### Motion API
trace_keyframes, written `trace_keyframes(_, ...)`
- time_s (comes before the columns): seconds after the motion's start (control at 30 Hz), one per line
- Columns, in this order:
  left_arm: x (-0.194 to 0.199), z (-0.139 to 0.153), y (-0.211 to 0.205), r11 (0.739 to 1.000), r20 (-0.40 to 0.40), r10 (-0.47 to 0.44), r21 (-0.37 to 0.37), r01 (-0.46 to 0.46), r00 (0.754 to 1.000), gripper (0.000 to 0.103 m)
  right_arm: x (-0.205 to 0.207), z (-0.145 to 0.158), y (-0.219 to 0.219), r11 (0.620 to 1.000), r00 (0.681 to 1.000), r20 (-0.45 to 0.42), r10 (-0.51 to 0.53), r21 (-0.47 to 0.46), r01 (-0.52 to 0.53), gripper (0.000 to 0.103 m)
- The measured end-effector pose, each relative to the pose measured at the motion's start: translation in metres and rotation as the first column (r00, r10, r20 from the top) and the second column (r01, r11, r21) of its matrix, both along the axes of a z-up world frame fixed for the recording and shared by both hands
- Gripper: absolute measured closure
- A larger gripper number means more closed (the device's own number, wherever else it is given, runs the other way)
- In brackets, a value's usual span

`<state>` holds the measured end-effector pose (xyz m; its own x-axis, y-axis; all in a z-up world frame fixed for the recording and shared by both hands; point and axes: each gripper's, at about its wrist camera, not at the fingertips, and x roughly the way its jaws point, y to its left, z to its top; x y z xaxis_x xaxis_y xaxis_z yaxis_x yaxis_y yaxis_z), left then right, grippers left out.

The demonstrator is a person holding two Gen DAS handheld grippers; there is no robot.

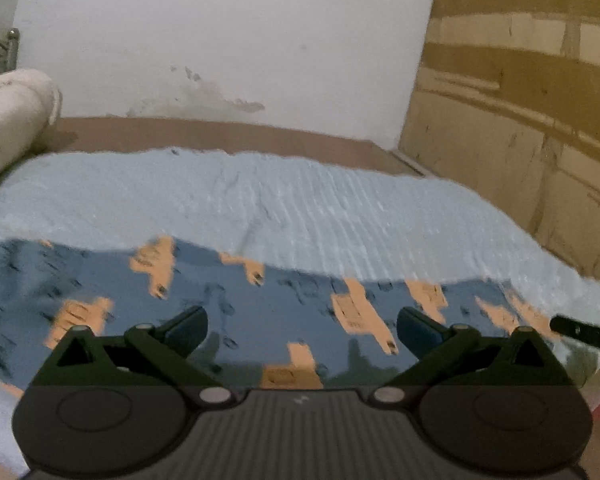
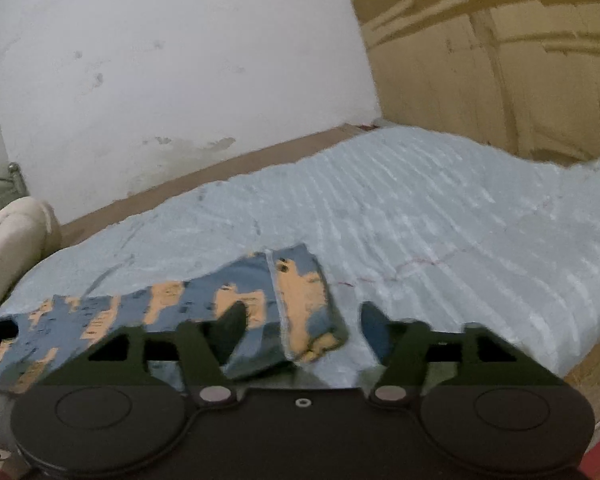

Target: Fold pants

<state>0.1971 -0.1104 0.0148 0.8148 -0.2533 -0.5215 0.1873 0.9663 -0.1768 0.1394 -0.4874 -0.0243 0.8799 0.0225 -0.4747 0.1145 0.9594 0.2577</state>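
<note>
Blue pants with orange patches [image 1: 228, 300] lie stretched flat across the near side of a light blue bedspread [image 1: 300, 208]. My left gripper [image 1: 302, 328] is open just above the middle of the pants, holding nothing. In the right wrist view the pants [image 2: 188, 304] run off to the left, and their right end [image 2: 304, 300] is turned up with a hem showing. My right gripper [image 2: 302, 322] is open, its jaws on either side of that end, not closed on it.
A white stained wall [image 1: 220, 40] stands behind the bed, and a brown wardrobe [image 1: 520, 100] to the right. A cream bolster [image 1: 8, 120] lies at the far left. The other gripper's dark tip [image 1: 584, 334] shows at the right edge.
</note>
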Motion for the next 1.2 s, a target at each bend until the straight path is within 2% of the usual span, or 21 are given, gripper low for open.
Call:
trace_keyframes(0.1, -0.009, 0.021, 0.025, 1.000, 0.045, 0.013, 0.023, -0.014, 0.999, 0.001, -0.006, 0.012, 0.016, 0.999, 0.999, 0.021, 0.044, -0.008, -0.044, 0.011)
trace_keyframes(0.17, -0.015, 0.033, 0.048, 0.997, 0.069, 0.023, 0.065, -0.028, 0.997, 0.001, -0.005, 0.017, 0.034, 0.995, 0.995, 0.029, 0.096, -0.013, -0.096, 0.002)
trace_keyframes(0.33, -0.022, 0.039, 0.116, 0.974, 0.076, 0.103, 0.194, -0.116, 0.992, 0.001, 0.009, 0.019, 0.084, 0.973, 0.973, 0.014, 0.231, -0.015, -0.231, 0.001)
trace_keyframes(0.43, -0.022, 0.029, 0.163, 0.958, 0.057, 0.183, 0.215, -0.191, 0.981, 0.001, 0.021, 0.014, 0.115, 0.953, 0.953, -0.009, 0.301, -0.014, -0.301, 0.001)
trace_keyframes(0.53, -0.018, 0.015, 0.204, 0.957, 0.011, 0.242, 0.163, -0.241, 0.970, 0.001, 0.039, 0.009, 0.147, 0.933, 0.933, -0.036, 0.358, -0.017, -0.358, 0.001)
trace_keyframes(0.6, -0.014, 0.003, 0.230, 0.961, -0.030, 0.267, 0.089, -0.264, 0.963, 0.001, 0.050, 0.007, 0.166, 0.919, 0.919, -0.048, 0.392, -0.021, -0.393, 0.001)
trace_keyframes(0.7, -0.010, -0.015, 0.255, 0.960, -0.076, 0.279, -0.003, -0.280, 0.957, 0.001, 0.060, 0.004, 0.189, 0.902, 0.901, -0.053, 0.430, -0.026, -0.431, 0.001)
trace_keyframes(0.8, 0.000, -0.028, 0.270, 0.955, -0.101, 0.284, -0.059, -0.291, 0.954, 0.005, 0.073, 0.002, 0.211, 0.888, 0.888, -0.045, 0.457, -0.031, -0.458, 0.001)
trace_keyframes(0.93, 0.012, -0.040, 0.280, 0.951, -0.133, 0.274, -0.110, -0.288, 0.953, 0.035, 0.084, -0.001, 0.233, 0.878, 0.880, -0.043, 0.474, -0.052, -0.475, 0.001)
trace_keyframes(1.0, 0.023, -0.046, 0.284, 0.944, -0.172, 0.285, -0.122, -0.307, 0.943, 0.056, 0.090, -0.005, 0.241, 0.874, 0.876, -0.050, 0.480, -0.055, -0.482, 0.001)
trace_keyframes(1.03, 0.029, -0.050, 0.286, 0.940, -0.193, 0.296, -0.115, -0.321, 0.935, 0.073, 0.092, -0.008, 0.244, 0.872, 0.874, -0.055, 0.483, -0.052, -0.486, 0.001)
trace_keyframes(1.1, 0.036, -0.053, 0.287, 0.937, -0.200, 0.315, -0.093, -0.337, 0.928, 0.083, 0.094, -0.013, 0.248, 0.868, 0.868, -0.066, 0.492, -0.046, -0.495, 0.001)
trace_keyframes(1.13, 0.037, -0.052, 0.287, 0.938, -0.184, 0.313, -0.094, -0.334, 0.932, 0.088, 0.094, -0.015, 0.250, 0.866, 0.867, -0.071, 0.493, -0.046, -0.497, 0.001)
trace_keyframes(1.2, 0.038, -0.048, 0.285, 0.944, -0.149, 0.308, -0.075, -0.322, 0.940, 0.092, 0.093, -0.018, 0.253, 0.865, 0.865, -0.075, 0.496, -0.051, -0.500, 0.001)
